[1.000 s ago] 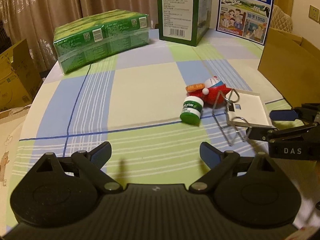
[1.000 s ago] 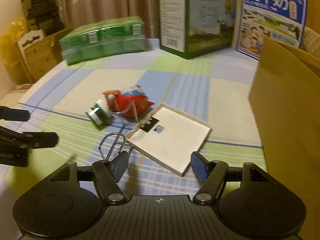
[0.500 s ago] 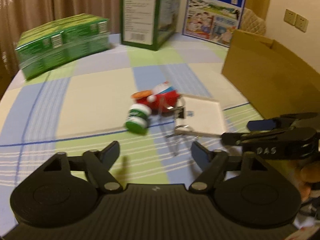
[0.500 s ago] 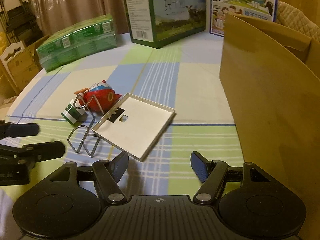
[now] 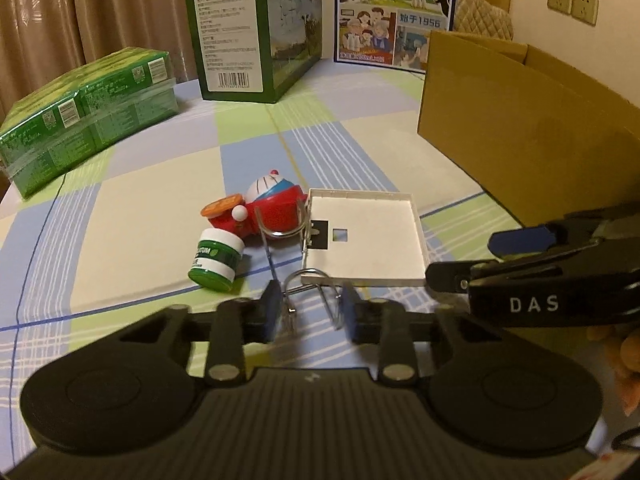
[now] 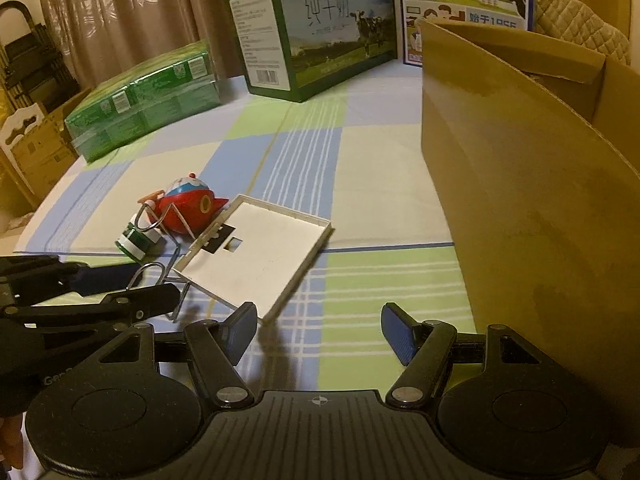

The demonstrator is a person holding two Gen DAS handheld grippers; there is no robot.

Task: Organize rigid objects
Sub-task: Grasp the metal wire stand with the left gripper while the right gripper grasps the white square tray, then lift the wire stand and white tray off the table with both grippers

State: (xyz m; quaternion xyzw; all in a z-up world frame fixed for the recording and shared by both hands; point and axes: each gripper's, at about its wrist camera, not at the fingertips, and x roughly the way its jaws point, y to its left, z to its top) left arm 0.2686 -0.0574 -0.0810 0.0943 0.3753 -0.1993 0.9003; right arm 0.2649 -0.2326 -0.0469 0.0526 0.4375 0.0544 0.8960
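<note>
Warm, dim indoor light gives both my views a yellow cast. Soft shadows fall just ahead of my fingers on the tablecloth [image 5: 160, 216]. Mild sheen on the cardboard box [image 6: 520, 184] to my right. Both views sharp, no motion blur. Fisheye bends the far edges; the corners are vignetted black.

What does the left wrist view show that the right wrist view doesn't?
Left wrist only: the wall sockets, and the left gripper head-on, its pads shut on the near loop of the wire rack.
Right wrist only: the right gripper with jaws open and nothing between them, and a floor carton beside the table.
Both: the red toy, green jar, white tray and cardboard box.
</note>
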